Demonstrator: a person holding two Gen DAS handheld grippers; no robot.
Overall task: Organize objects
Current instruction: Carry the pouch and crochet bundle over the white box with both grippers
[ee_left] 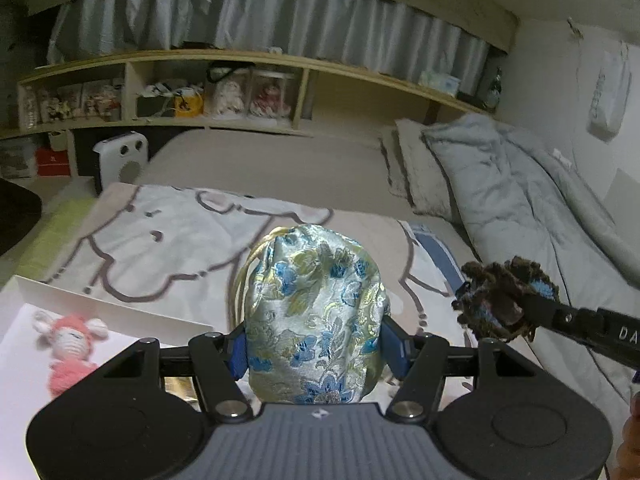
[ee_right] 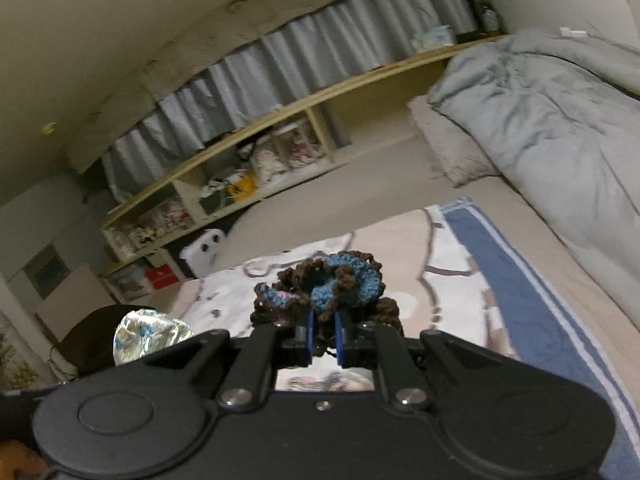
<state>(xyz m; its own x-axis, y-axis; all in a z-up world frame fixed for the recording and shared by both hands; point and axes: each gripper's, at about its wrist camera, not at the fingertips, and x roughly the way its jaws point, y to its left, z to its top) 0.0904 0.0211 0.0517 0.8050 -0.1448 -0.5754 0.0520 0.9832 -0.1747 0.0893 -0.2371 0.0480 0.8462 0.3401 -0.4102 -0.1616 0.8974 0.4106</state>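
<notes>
Brocade pouch (ee_left: 316,316) fills the half-spread left hand-held gripper (ee_left: 318,350); right hand-held gripper (ee_right: 322,338) pinches a crocheted scrunchie (ee_right: 324,288).

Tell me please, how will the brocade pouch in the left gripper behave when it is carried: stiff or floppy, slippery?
The brocade pouch probably is soft but holds shape: it stands rounded between the left gripper fingers. Its shiny woven surface suggests it may slip. It looks light, though its contents are hidden.

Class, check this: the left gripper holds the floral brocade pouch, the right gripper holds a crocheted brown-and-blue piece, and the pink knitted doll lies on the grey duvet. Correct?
Not quite. In the left wrist view the pink knitted doll lies on a white surface at lower left, far from the grey duvet. The left gripper does hold the pouch, the right gripper the crocheted piece.
</notes>
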